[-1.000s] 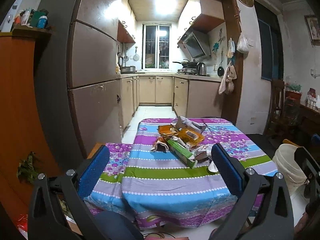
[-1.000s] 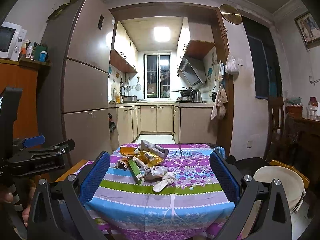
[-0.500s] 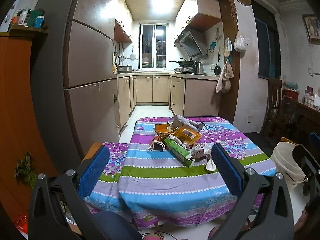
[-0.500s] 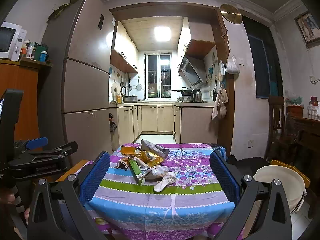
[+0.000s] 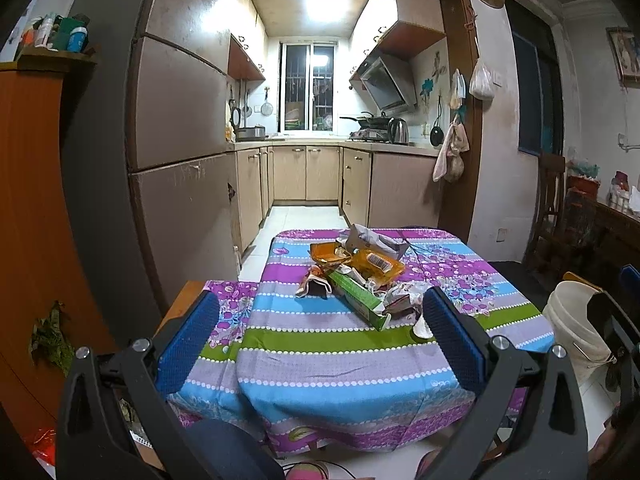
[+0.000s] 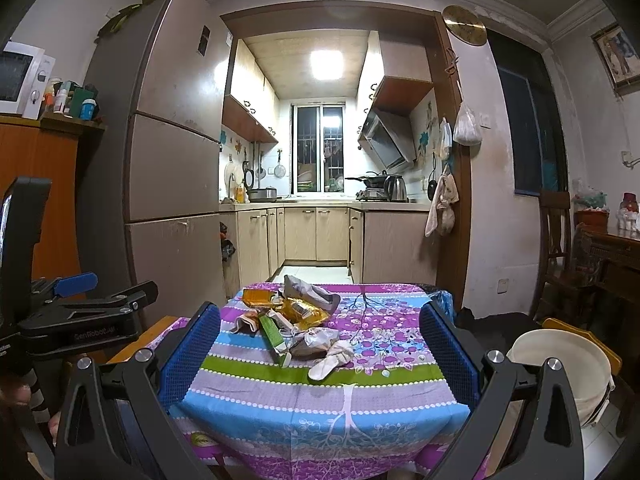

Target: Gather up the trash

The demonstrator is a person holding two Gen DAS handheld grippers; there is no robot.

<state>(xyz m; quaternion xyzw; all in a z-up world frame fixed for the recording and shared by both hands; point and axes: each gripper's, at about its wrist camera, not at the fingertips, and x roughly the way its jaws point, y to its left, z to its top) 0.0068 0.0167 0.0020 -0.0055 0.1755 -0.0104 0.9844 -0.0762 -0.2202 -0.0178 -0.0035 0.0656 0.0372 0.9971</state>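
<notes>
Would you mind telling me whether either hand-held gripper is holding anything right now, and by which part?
Nothing is held. The left hand-held gripper and right hand-held gripper are both open, short of the wrapper trash pile on the striped floral tablecloth.

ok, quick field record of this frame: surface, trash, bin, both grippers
surface: table under a striped floral cloth
trash: wrappers, a green carton and an orange packet, piled mid-table
bin: white bucket, on the floor right of the table
left gripper: open, empty, short of the pile
right gripper: open, empty, short of the pile
</notes>
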